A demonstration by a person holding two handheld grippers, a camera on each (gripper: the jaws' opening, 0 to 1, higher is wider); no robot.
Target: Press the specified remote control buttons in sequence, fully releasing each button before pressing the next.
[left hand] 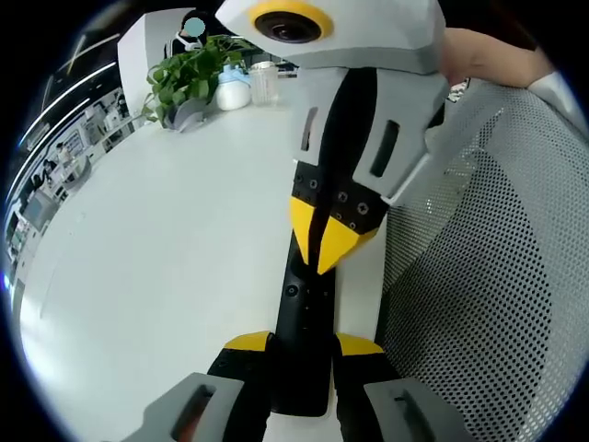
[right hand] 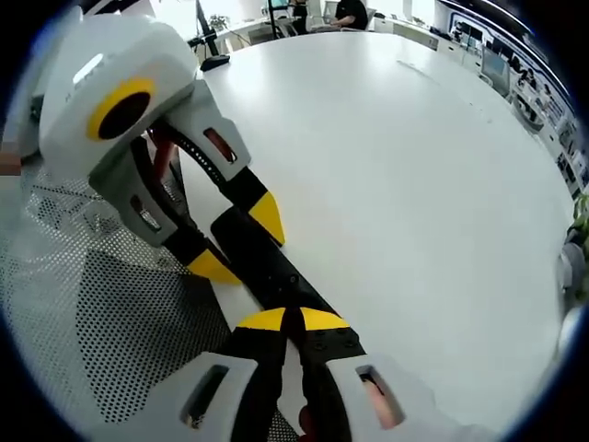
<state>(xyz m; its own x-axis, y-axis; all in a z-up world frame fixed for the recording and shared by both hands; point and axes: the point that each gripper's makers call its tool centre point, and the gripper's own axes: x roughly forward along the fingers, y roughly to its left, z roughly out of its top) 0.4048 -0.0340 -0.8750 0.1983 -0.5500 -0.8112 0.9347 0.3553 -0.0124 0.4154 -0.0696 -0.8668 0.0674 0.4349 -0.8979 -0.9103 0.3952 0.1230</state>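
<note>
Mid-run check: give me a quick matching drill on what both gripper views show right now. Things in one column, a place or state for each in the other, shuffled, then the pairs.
Things:
1. left gripper
2. right gripper
3. remote control
4. potted plant

Places or states:
A. at the far edge of the white table
B. jaws shut together, tips down on the remote
C. black, lying at the table's edge beside the mesh chair
D. jaws clamped on either side of the remote's near end

Pairs: 1-D, 2-B, 3-C, 4-A
</note>
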